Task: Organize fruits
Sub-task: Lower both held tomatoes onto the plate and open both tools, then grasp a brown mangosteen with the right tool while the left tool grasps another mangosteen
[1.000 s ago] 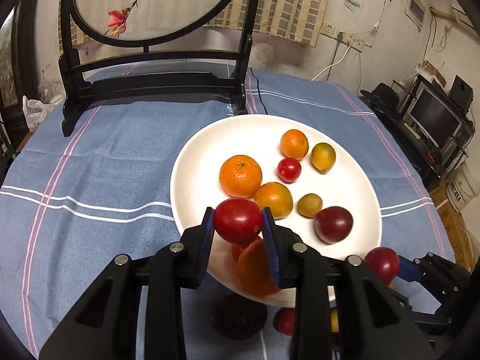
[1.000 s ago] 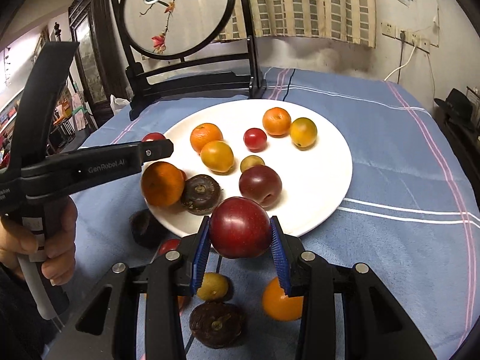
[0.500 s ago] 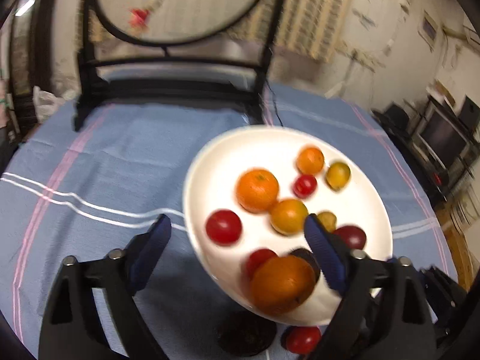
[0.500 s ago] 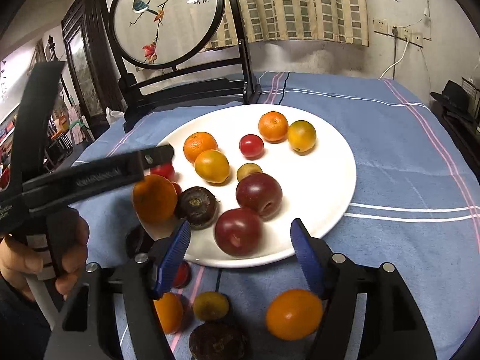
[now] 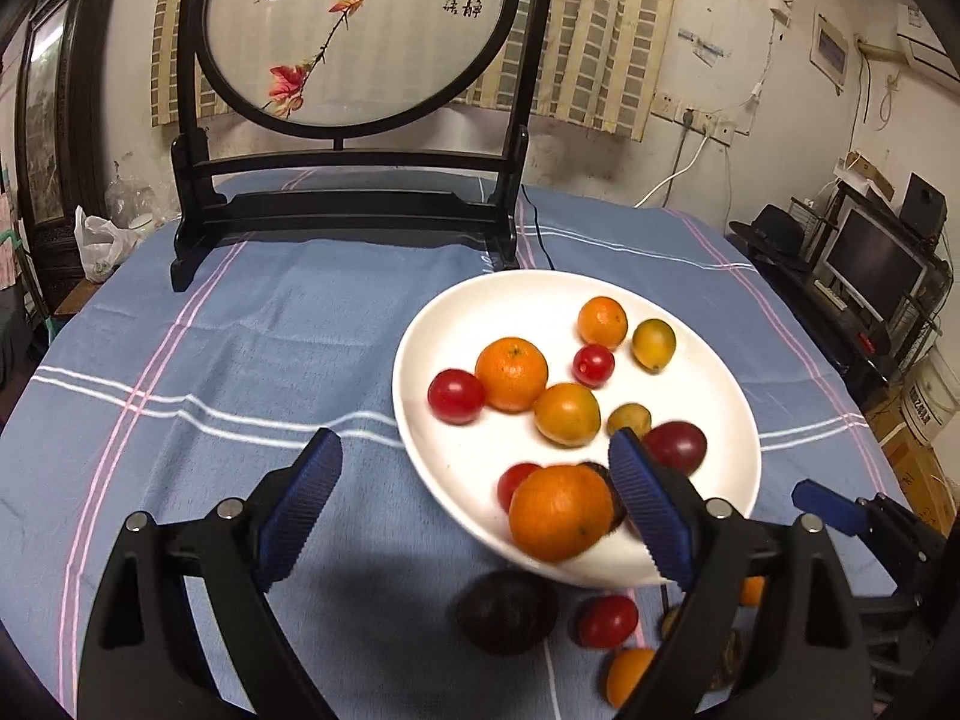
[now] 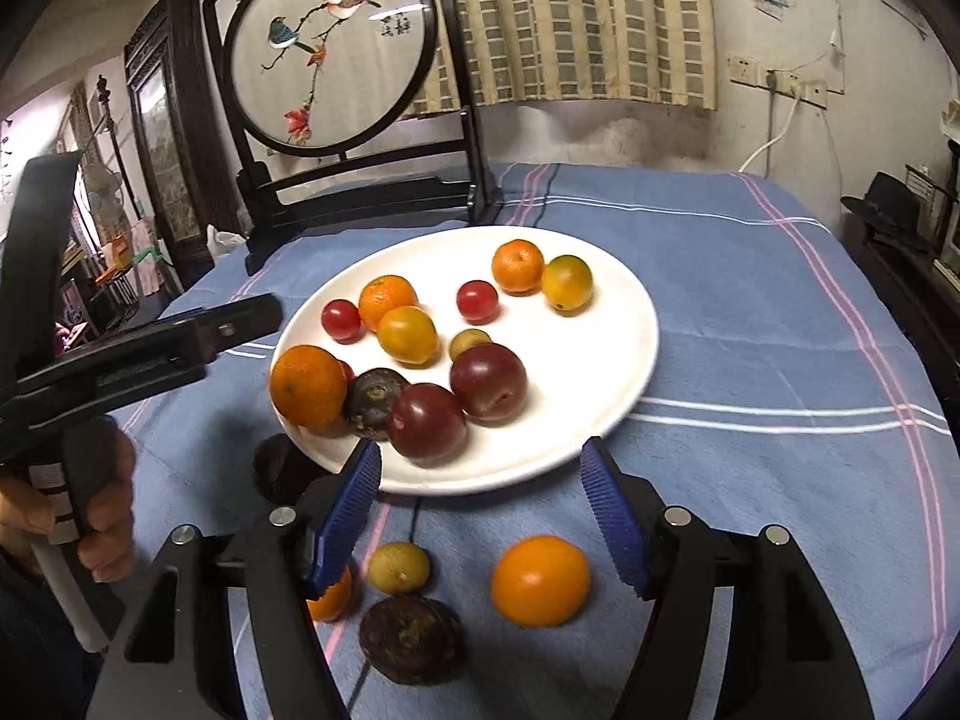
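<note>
Both claws spread, nothing between the blue ribbed pads. Left claw (image 5: 474,504) hangs over the near-left edge of the round white plate (image 6: 606,384); right claw (image 6: 480,510) hangs just short of the plate's near rim.

Progress: roughly two thirds done by my count. On the plate: two dark red plums (image 6: 427,420) side by side near the front, a large orange mandarin (image 6: 308,385) perched at the near-left rim, a dark brown wrinkled passion fruit (image 6: 373,402) touching it, plus cherry tomatoes, smaller mandarins, yellow-orange fruits and a small olive-yellow one further back.

Left to move, lying on the blue striped tablecloth (image 6: 750,312) over the table in front of the plate: a round orange fruit (image 6: 540,579), a small yellow-green fruit (image 6: 398,567), a second dark brown passion fruit (image 6: 411,639), an orange one half hidden behind the right claw's left finger, a dark fruit by the plate's near-left rim, and a red cherry tomato (image 5: 606,621) in the left view.

Writing: dark Chinese characters on the round embroidered bird screen (image 5: 354,30), too small to read surely. No brand readable on the claws.
</note>
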